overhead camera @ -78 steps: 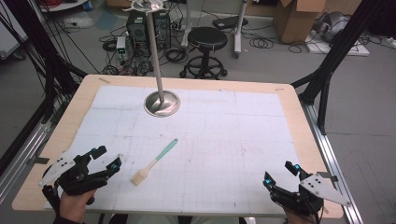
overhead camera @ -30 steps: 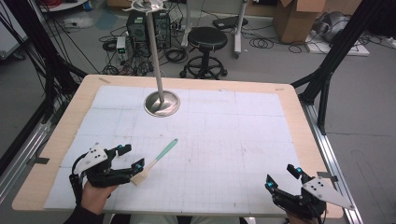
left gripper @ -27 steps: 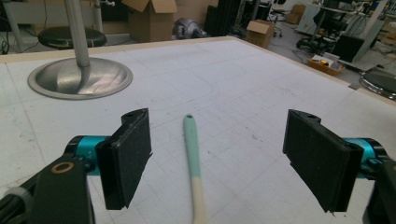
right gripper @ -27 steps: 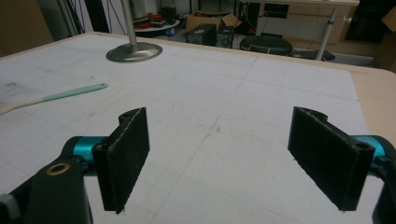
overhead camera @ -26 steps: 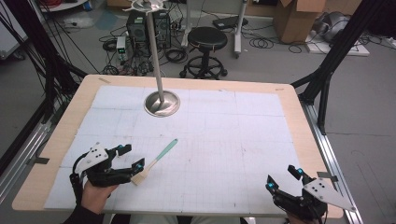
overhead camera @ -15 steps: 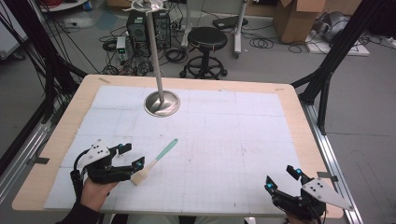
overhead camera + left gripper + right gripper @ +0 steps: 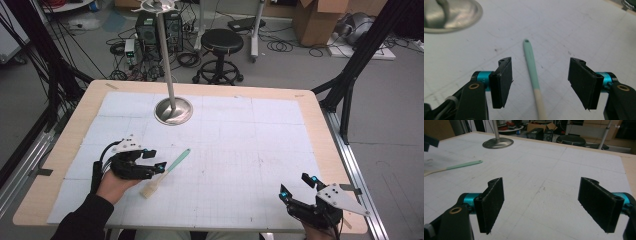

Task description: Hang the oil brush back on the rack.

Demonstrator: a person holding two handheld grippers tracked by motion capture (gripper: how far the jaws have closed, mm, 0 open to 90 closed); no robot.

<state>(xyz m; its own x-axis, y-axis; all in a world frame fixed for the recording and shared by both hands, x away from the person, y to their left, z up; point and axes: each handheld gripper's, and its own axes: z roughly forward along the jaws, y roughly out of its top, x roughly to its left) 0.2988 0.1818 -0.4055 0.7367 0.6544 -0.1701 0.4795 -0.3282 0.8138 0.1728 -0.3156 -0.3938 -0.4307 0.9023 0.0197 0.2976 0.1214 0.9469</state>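
Pastry brush (image 7: 167, 170) flat on gridded mat (image 7: 240, 150), mint handle toward steel stand base (image 7: 173, 110), pale head near table's front left.

Left gripper (image 7: 540, 83): jaws wide, straddling handle at mint-to-cream join, not touching.

Right gripper (image 7: 300, 188): jaws wide, empty, front right, well apart.

Judgement: light, stiff, slim handle; smooth, may roll. Head probably bristle or silicone, blurred. Pinch mid-handle.

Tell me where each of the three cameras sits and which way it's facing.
High view: above the person's side, facing forward and down on the table; shows both hands and grippers.
Left gripper view: rides the left gripper, open jaws straddling the brush.
Right gripper view: rides the right gripper, facing across the table.
All share brush and stand.
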